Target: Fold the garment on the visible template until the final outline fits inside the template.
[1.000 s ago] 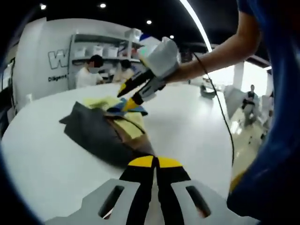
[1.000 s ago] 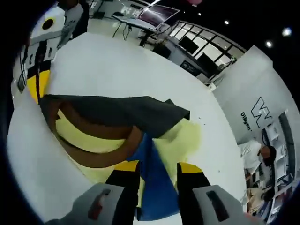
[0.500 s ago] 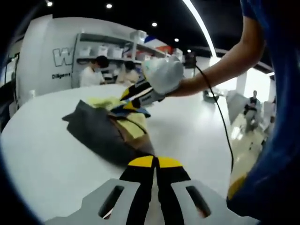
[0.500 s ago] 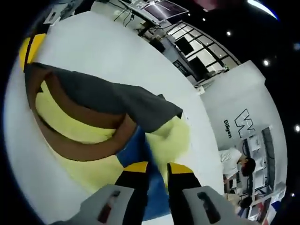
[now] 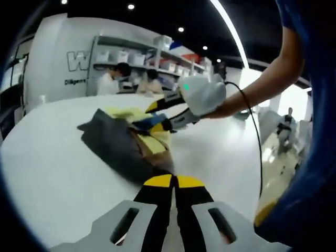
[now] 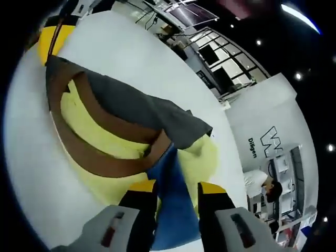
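A garment point(image 5: 113, 144) of dark grey, brown, pale yellow and blue panels lies bunched on the round white table point(image 5: 47, 178). My left gripper point(image 5: 173, 181) is shut on its near grey-brown corner. In the right gripper view that same gripper point(image 6: 52, 39) holds the far corner of the garment point(image 6: 131, 110). My right gripper point(image 6: 176, 187) stands open, with the blue panel point(image 6: 170, 176) lying between its jaws. In the left gripper view the right gripper point(image 5: 156, 116) sits at the garment's far side over the blue panel point(image 5: 144, 123). I cannot tell a template apart from the cloth.
A person's arm point(image 5: 262, 79) reaches in from the right, with a black cable point(image 5: 254, 142) hanging from the right gripper. Shelves and seated people point(image 5: 121, 76) are beyond the table. The table's edge point(image 5: 247, 194) curves at the right. Desks and screens point(image 6: 184, 16) stand far off.
The right gripper's jaws have spread apart after narrowing half a second ago. In the left gripper view it has dropped lower and shifted right. The left gripper keeps its hold.
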Tool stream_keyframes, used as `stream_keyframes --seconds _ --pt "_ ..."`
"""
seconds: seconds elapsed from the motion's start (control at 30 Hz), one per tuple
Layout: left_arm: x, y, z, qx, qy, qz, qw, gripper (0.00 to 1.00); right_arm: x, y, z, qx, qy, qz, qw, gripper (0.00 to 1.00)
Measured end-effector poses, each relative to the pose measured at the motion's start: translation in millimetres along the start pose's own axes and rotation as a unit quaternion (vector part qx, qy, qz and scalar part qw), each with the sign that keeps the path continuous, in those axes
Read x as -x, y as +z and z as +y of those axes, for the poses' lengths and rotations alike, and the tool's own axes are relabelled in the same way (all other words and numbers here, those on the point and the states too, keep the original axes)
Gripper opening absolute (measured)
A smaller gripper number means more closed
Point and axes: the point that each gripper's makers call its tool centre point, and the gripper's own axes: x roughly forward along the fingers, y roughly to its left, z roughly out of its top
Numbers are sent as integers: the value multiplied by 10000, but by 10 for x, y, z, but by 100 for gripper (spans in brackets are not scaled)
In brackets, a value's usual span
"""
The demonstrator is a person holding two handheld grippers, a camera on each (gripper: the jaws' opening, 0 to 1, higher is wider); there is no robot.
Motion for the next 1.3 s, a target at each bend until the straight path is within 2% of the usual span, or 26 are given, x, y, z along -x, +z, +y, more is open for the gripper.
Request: stream_keyframes --seconds 0.13,0.17,0.3,0.33,0.4,0.47,0.53,0.73,0.8,0.87,0.97,1.13,1.23,1.3 --pt "6 4 2 34 12 -28 10000 2 -82 74 -46 -105 -318 -42 9994 22" --pt "8 1 6 31 22 -36 10000 2 -122 126 -103 -139 -535 -50 9985 22" --pt "4 -16 16 46 27 -38 10000 2 -175 139 -156 -68 -692 52 9976 16" --pt "6 -18 19 22 32 -27 10000 2 -167 121 -166 -5 -691 109 9975 15" --pt "12 -8 25 18 34 -38 10000 2 -58 -50 -188 185 -682 319 9970 13" --pt "20 -18 51 45 66 -75 9999 2 42 -215 -191 131 -670 490 9965 5" --pt "23 -30 68 82 87 -96 9999 2 40 -186 -147 119 -587 421 9973 0" --pt "28 -60 97 145 172 -85 9997 2 -18 -69 -123 65 -478 350 9982 0" --pt "28 -52 108 208 223 -143 9994 2 11 -61 -107 -272 -352 340 9984 0" --pt "35 -47 124 271 272 -192 9991 2 64 -41 -143 -379 -340 285 9983 0" --pt "59 -40 164 360 415 -267 9981 2 273 27 -292 -708 -369 99 9968 0" --pt "103 -34 229 420 595 -320 9968 2 536 111 -464 -1334 -450 -60 9900 0" --pt "147 -1 303 500 812 -433 9945 2 738 181 -552 -1612 -530 -181 9853 0" --pt "161 -5 337 481 881 -444 9940 2 786 119 -546 -1796 -497 -230 9822 0"
